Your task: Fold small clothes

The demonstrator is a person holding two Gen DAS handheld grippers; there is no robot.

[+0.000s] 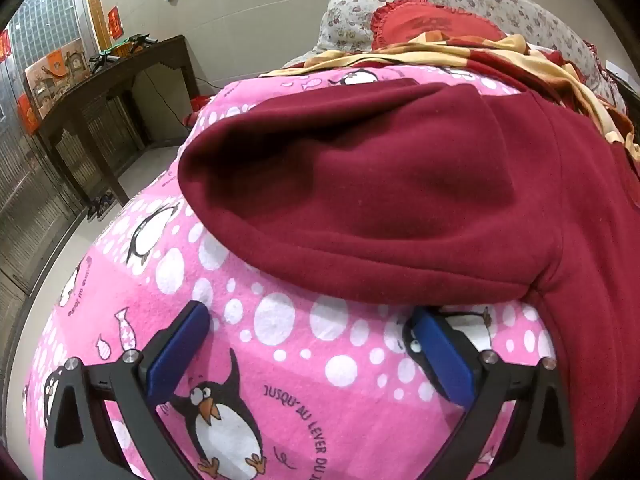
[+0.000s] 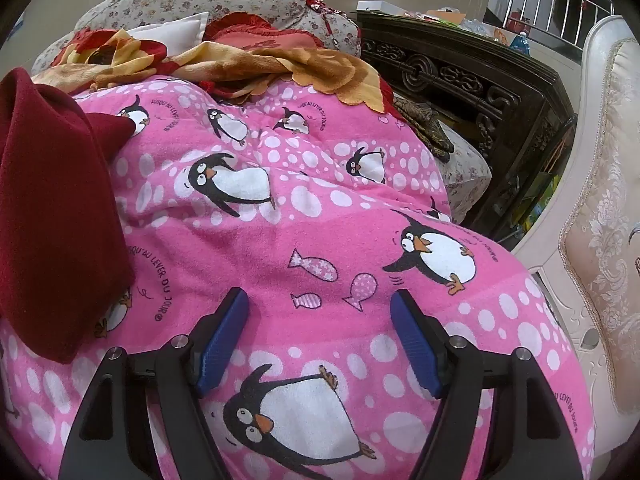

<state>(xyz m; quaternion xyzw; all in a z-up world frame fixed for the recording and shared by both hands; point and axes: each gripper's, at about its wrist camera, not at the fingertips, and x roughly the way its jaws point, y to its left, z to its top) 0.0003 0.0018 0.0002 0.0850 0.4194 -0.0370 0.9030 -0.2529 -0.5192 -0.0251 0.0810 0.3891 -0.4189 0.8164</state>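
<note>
The dark red garment (image 1: 400,184) fills the centre and right of the left view, its rounded edge just ahead of the left tongs (image 1: 308,336). In the right view it lies at the left edge, away from the right tongs (image 2: 320,320). Both tongs are wide apart and hold nothing, so the left seems nearer.

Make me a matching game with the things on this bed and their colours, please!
Things:
1. garment
2. blanket with penguins
3. heart-shaped cushion
4. pads on the tongs

Colours:
a. blue
b. pink
c. dark maroon
d. bright red

Pairs: 1-c, 2-b, 3-d, 4-a
</note>
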